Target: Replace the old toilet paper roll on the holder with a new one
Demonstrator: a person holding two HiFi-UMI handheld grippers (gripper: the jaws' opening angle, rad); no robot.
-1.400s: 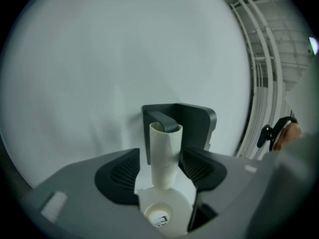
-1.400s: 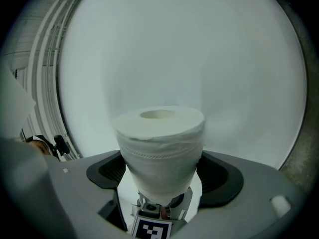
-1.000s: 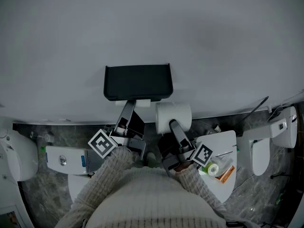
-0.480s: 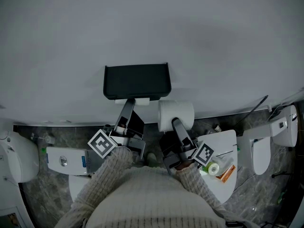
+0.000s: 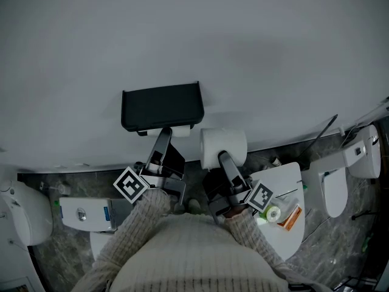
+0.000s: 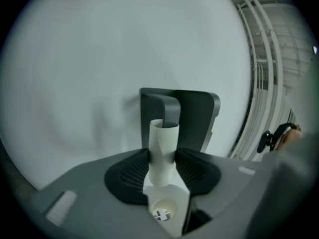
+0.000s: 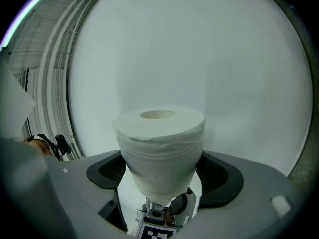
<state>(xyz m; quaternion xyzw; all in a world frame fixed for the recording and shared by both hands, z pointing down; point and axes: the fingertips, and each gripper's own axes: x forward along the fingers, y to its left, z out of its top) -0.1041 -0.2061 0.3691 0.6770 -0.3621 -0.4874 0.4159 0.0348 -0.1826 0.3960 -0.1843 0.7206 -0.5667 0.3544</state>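
While I am watching both feeds, my left tool (image 6: 163, 158) is gripping the empty cardboard tube (image 6: 162, 151). Its two ribbed pads are pressing on the lower part of the tube from either side, at a middling width. The tube is standing upright between them, and its top end is sitting on the grey arm (image 6: 170, 109) that is curving down from the black holder (image 6: 197, 121). So the old tube is not yet off the holder.

My right tool (image 7: 162, 173) is holding the new toilet paper roll (image 7: 160, 148). The jaws are standing wide around it, with the pads squeezing the soft sides. The roll's open core is facing up toward the pale wall (image 7: 199, 49).

From the head view, the holder is hanging on the wall at about ten o'clock from the new roll. The roll is sitting just beside the holder's lower right corner, not touching it. The left tool is reaching up to the holder's underside, at six o'clock from it. Knitted sleeves (image 5: 137, 221) are showing at the bottom of the view. At four o'clock from the roll, a white surface (image 5: 285, 181) is carrying a small green-and-white roll (image 5: 271, 215) and an orange packet (image 5: 290, 222).
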